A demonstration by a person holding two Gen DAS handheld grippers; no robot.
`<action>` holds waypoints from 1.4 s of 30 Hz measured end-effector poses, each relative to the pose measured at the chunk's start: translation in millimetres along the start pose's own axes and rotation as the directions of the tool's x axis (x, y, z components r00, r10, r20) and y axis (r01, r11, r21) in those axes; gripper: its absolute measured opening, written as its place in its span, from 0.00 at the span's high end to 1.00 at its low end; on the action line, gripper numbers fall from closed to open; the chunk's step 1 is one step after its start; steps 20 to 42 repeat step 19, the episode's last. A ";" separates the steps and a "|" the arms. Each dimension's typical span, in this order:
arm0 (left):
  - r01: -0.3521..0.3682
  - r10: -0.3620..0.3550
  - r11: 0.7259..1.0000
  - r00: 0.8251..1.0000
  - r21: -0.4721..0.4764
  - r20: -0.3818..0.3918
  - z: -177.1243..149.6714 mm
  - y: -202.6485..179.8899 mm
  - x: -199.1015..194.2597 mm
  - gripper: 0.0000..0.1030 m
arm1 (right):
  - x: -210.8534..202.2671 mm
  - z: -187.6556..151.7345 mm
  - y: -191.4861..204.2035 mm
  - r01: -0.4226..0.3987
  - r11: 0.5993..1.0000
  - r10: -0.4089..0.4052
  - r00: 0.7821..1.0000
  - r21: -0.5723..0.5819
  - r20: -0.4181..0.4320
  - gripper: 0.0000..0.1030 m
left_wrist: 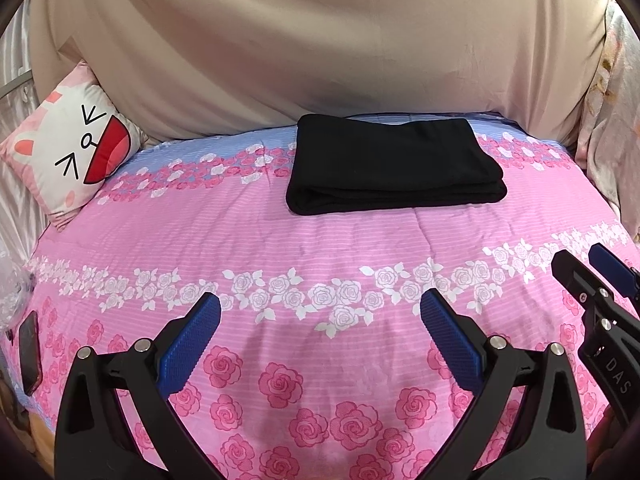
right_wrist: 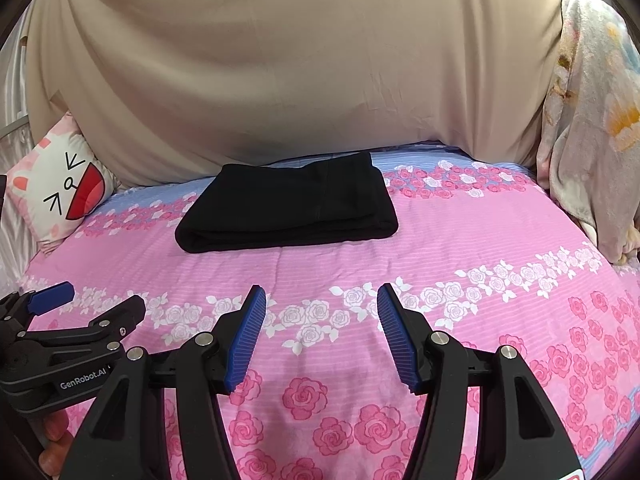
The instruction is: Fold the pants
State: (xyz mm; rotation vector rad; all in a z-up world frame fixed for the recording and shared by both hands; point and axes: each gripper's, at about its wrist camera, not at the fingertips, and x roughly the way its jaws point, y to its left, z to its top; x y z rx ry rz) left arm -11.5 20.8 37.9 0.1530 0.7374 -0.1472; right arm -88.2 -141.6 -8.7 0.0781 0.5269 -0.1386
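Black pants (left_wrist: 394, 164) lie folded into a neat rectangle at the far side of the pink floral bed cover (left_wrist: 320, 248); they also show in the right wrist view (right_wrist: 288, 208). My left gripper (left_wrist: 320, 306) is open and empty, held above the cover well short of the pants. My right gripper (right_wrist: 321, 298) is open and empty, also near the front of the bed. In the left wrist view the right gripper (left_wrist: 582, 262) shows at the right edge. In the right wrist view the left gripper (right_wrist: 100, 300) shows at the left edge.
A cat-face pillow (left_wrist: 74, 146) leans at the far left. A beige sheet (left_wrist: 320, 48) hangs behind the bed. A floral blanket (right_wrist: 588, 120) hangs at the right. A dark phone (left_wrist: 30, 352) lies on the left edge of the cover.
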 end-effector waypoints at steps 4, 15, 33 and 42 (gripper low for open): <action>-0.002 0.002 1.000 1.000 -0.005 0.006 -1.2 0.3 1.5 0.05 | 0.8 -0.7 0.1 -0.001 1.000 0.001 1.000 -0.001 -0.003 0.45; -0.017 0.017 1.000 1.000 0.019 0.015 -3.6 1.8 1.7 0.05 | 2.7 -4.6 0.0 0.004 1.000 -0.004 1.000 -0.002 -0.018 0.45; -0.033 0.032 0.999 0.999 0.035 0.024 -6.7 -1.0 0.0 0.05 | 3.4 -5.4 -0.8 0.005 1.000 -0.005 1.000 -0.006 -0.019 0.41; -0.033 0.032 0.999 0.999 0.035 0.024 -6.7 -1.0 0.0 0.05 | 3.4 -5.4 -0.8 0.005 1.000 -0.005 1.000 -0.006 -0.019 0.41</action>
